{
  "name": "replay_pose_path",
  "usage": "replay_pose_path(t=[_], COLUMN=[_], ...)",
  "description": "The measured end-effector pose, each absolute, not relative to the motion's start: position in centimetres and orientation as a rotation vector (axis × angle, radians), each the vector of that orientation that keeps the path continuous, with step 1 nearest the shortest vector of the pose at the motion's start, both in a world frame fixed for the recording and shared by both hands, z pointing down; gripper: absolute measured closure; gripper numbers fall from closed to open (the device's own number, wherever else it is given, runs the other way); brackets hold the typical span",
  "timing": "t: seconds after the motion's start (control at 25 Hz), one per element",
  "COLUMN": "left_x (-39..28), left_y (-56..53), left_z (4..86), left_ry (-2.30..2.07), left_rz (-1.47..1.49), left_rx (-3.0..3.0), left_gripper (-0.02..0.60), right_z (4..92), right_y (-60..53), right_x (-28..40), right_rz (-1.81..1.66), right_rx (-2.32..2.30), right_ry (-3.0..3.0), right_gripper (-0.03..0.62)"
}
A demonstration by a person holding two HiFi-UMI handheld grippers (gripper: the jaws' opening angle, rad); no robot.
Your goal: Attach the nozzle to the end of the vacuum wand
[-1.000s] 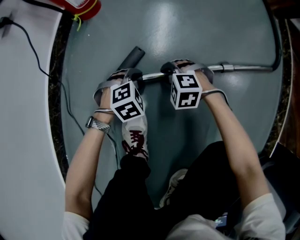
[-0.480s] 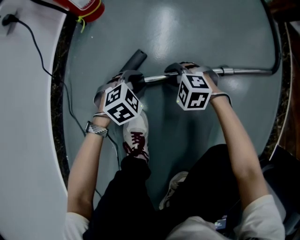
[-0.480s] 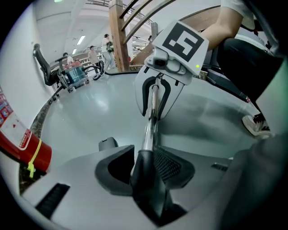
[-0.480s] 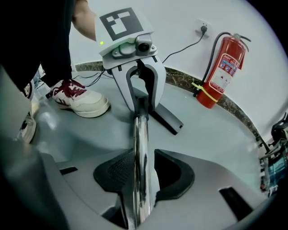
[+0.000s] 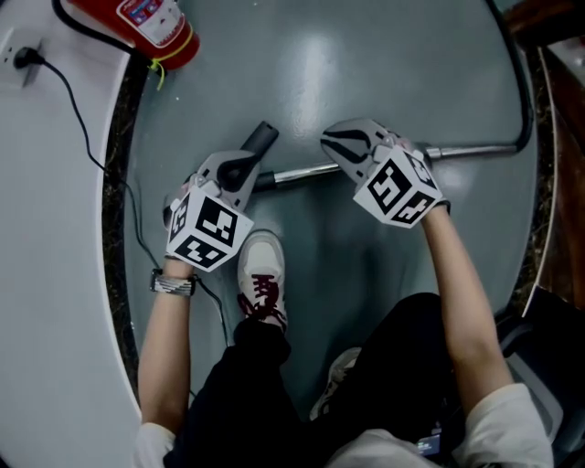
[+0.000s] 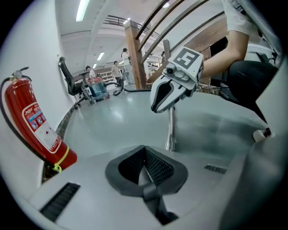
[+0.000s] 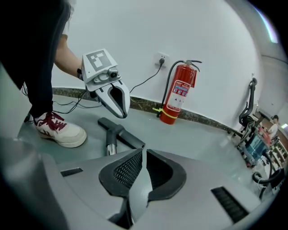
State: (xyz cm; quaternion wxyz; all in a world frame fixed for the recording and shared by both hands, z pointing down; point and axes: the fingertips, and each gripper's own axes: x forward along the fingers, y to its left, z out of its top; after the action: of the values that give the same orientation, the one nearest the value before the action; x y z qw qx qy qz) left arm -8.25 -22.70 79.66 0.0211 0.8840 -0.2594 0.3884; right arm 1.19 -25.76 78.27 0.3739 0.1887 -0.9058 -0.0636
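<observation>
The dark nozzle (image 5: 260,139) lies on the grey floor with its socket over the end of the chrome wand (image 5: 306,171), which runs to the right. My left gripper (image 5: 243,172) hovers just above that joint; its jaws have just been closing and now stand shut on nothing. My right gripper (image 5: 333,143) hangs over the wand a little to the right; its jaws have just been closing too, pads together, empty. From the right gripper view the nozzle (image 7: 120,133) and wand end (image 7: 109,149) lie below the left gripper (image 7: 120,111).
A red fire extinguisher (image 5: 146,23) stands by the white curved wall (image 5: 46,274) at top left. A black cable (image 5: 99,144) runs from a wall socket. My shoe (image 5: 263,274) rests below the nozzle. The vacuum hose (image 5: 526,91) curves up at right.
Both grippers have let go and lifted off the wand and nozzle, and their jaws have shut. The left one drew down-left, the right one up and to the right.
</observation>
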Motion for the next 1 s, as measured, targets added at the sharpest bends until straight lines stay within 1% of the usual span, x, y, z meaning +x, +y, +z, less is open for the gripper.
replay_pose_path(t=[0.44,0.6,0.72,1.0], left_x=[-6.9,-6.1,-6.1,-6.0], left_y=[-24.9,-24.9,-24.8,-24.4], left_z=[69.7,65.9,64.3,63.9], left_ry=[-0.959,-0.947,-0.967,-0.986], left_rz=[0.987,0.795,0.795,0.792], left_rx=[2.904,2.933,2.962,2.972], left_gripper=[0.58,0.58,0.58,0.58], right_z=[67.3,64.1,63.0,62.8], right_y=[-27.4,-27.2,-27.3,-26.9], right_x=[0.4,0.3,0.8,1.0], right_rz=[-0.185,-0.19,-0.185,-0.191], right_rx=[0.69,0.748,0.786,0.789], right_ry=[-2.525,-2.606,-2.624,-2.598], right_gripper=[0.563,0.566,0.568,0.568])
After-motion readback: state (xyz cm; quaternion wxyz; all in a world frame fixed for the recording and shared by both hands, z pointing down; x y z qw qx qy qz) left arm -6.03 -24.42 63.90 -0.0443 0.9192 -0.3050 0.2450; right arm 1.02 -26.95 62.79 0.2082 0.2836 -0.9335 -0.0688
